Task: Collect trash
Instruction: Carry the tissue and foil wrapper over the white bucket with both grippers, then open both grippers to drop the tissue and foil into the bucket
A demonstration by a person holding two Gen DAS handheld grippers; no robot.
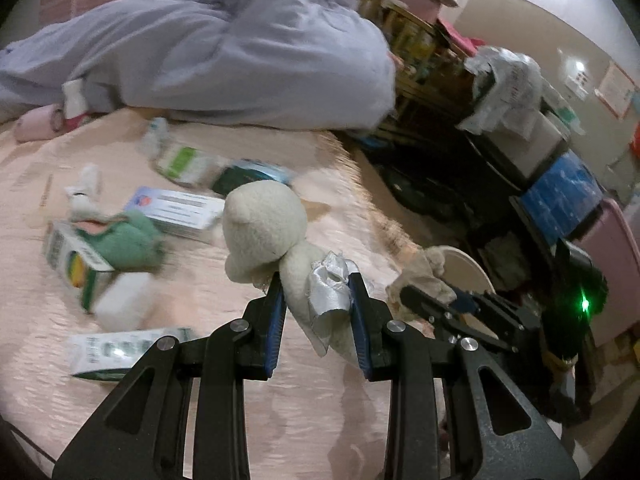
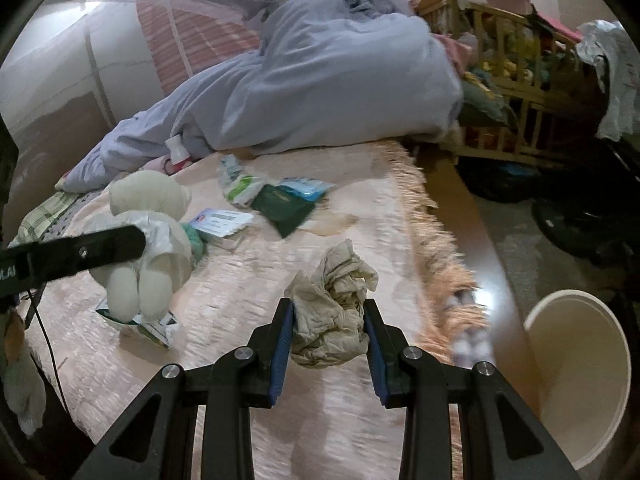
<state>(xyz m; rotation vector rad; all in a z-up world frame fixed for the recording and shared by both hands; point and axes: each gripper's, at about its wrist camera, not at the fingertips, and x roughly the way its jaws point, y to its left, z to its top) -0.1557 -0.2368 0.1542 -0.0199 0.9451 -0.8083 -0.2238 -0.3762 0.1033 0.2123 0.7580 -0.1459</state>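
Observation:
My left gripper point(image 1: 316, 284) is shut on a cream plush toy point(image 1: 264, 232) with a silver ribbon and holds it above the pink bedspread point(image 1: 200, 360). The toy also shows in the right wrist view point(image 2: 148, 236), with the left gripper's finger across it. My right gripper point(image 2: 328, 310) is shut on a crumpled beige tissue point(image 2: 336, 308), held above the bed; it shows in the left wrist view point(image 1: 420, 276) too. A cream waste bin point(image 2: 580, 384) stands on the floor at the lower right, beside the bed.
Small boxes and packets lie on the bed: a white and blue box point(image 1: 176, 212), a green box point(image 1: 76, 268), a dark green packet point(image 2: 284, 204). A lavender blanket point(image 2: 320, 80) is heaped at the back. A wooden crib point(image 2: 520, 80) and clutter stand to the right.

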